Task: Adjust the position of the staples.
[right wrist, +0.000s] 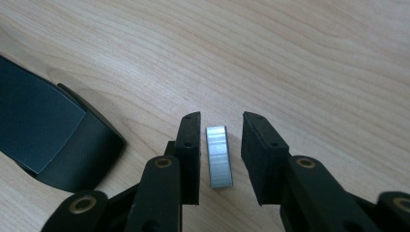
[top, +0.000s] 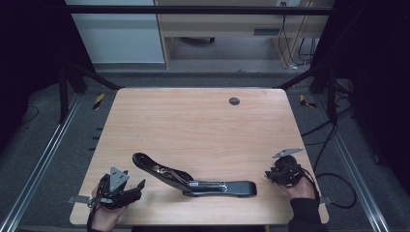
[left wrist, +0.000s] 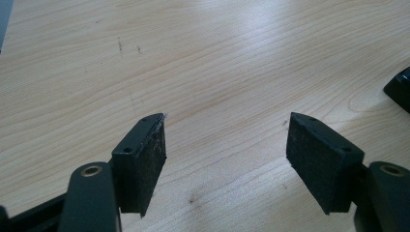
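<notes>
A black stapler point(top: 193, 180) lies swung open near the table's front edge, its top arm angled up to the left. In the right gripper view a short silver strip of staples point(right wrist: 218, 157) lies flat on the wood between the jaws of my right gripper point(right wrist: 220, 130). The pads stand a little apart from it on both sides, so the gripper is open. The stapler's black end point(right wrist: 53, 135) lies just left of those jaws. From the high view my right gripper point(top: 268, 176) sits right of the stapler. My left gripper point(top: 140, 186) rests at the front left, open wide over bare wood point(left wrist: 225, 145).
The wooden table point(top: 193, 121) has a small grey round cap point(top: 234, 101) near its far edge. A corner of the stapler point(left wrist: 400, 89) shows at the right edge of the left gripper view. Cables point(top: 333, 145) trail over the floor on the right.
</notes>
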A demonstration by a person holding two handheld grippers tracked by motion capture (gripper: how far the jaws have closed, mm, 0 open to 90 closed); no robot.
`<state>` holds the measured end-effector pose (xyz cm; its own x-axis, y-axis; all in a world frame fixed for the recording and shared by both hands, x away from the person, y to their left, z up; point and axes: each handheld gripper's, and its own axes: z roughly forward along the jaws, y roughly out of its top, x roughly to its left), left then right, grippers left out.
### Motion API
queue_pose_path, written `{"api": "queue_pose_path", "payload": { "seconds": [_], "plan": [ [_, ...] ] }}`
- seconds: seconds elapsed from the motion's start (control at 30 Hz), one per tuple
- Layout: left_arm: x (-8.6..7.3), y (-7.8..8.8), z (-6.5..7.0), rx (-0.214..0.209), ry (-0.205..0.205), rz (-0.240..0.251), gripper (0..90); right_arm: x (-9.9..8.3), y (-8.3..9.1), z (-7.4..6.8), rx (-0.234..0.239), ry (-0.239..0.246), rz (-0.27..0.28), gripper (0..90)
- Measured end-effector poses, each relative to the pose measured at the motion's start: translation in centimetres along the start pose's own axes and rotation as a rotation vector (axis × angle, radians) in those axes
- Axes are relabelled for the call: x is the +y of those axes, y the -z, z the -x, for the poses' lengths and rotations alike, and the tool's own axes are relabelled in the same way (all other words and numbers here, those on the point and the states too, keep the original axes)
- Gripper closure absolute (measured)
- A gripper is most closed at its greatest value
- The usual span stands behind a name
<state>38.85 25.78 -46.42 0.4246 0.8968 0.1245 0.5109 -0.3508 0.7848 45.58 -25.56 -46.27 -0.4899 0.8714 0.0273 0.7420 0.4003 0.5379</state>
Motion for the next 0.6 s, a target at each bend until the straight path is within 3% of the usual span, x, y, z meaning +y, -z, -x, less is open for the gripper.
{"api": "queue_pose_path", "payload": {
  "seconds": [0.6],
  "plan": [
    [-0.01,-0.05,0.01,0.001,-0.001,-0.002,29.6,-0.27,-1.07,-0.07,-0.003,0.031,-0.044,77.4]
  ]
}}
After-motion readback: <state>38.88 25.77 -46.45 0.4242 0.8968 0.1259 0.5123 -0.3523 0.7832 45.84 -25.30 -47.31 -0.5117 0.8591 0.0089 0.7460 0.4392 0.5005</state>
